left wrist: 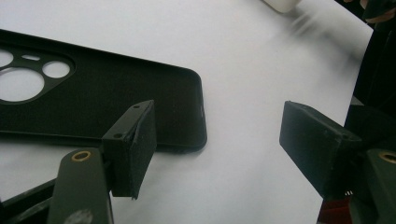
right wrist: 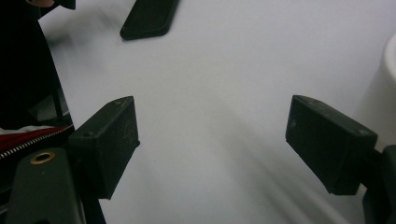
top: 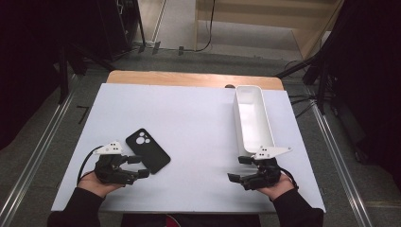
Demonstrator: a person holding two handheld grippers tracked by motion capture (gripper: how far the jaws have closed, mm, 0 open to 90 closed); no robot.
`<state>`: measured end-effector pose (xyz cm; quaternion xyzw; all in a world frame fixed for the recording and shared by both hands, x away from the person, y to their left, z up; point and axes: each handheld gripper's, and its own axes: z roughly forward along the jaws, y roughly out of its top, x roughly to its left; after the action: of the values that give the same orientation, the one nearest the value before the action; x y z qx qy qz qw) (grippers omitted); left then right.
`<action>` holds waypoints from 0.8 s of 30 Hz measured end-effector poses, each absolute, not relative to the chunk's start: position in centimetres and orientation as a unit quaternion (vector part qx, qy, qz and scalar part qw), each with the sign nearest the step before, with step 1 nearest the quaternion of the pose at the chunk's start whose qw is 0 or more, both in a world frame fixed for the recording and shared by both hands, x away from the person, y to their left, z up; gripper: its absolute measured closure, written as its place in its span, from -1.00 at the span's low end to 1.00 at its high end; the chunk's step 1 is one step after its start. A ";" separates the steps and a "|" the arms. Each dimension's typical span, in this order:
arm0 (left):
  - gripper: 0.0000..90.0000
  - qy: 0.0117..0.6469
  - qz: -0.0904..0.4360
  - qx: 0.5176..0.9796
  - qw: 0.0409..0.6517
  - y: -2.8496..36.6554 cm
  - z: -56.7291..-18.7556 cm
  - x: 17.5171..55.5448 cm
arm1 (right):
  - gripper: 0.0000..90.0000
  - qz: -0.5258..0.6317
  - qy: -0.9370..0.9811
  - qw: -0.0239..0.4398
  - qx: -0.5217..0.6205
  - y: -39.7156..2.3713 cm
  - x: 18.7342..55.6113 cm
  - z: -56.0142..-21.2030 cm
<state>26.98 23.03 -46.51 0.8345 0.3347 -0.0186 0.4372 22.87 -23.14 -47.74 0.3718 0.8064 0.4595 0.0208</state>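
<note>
A white sheet (top: 189, 142) covers most of the wooden table (top: 189, 78), whose bare edge shows along the far side. On the sheet's right part a long white bin (top: 254, 118) lies lengthwise, its open top up and its near end just beyond the right gripper (top: 241, 171). That gripper rests low over the sheet near the front edge, held in the person's right hand (top: 276, 184), and its jaws stand wide apart with bare sheet between them; in the right gripper view the bin's wall (right wrist: 385, 93) rises just beside one jaw. On the left part lies a black phone case (top: 147, 150), flat and angled, camera cut-outs toward the far end. The left gripper (top: 139, 166), in the left hand (top: 94, 182), sits just beside the case's near end. Its jaws are open too and hold nothing: in the left gripper view one jaw hangs at the case's (left wrist: 107, 98) near corner, the other well off over the sheet.
</note>
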 end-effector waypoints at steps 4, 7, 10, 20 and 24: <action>-0.41 0.340 -0.020 0.831 0.440 23.1 -46.5 27.1 | -0.66 0.461 0.806 0.021 0.371 -23.1 22.8 -47.7; -0.41 0.344 -0.017 0.829 0.441 23.2 -46.4 27.1 | -0.66 0.464 0.805 0.019 0.370 -23.1 22.7 -47.6; -0.41 0.343 -0.016 0.830 0.440 23.2 -46.5 27.0 | -0.66 0.463 0.806 0.021 0.367 -23.1 22.9 -47.6; -0.41 0.373 -0.012 0.820 0.434 23.6 -46.4 27.0 | -0.66 0.464 0.808 0.020 0.364 -23.1 23.1 -47.6; -0.41 0.377 -0.016 0.816 0.437 24.1 -46.4 27.2 | -0.66 0.462 0.809 0.015 0.363 -22.8 23.2 -47.6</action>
<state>27.16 24.09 -46.41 0.8164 0.3774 -0.0162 0.4369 23.19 -22.85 -47.63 0.3627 0.8090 0.4623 0.0154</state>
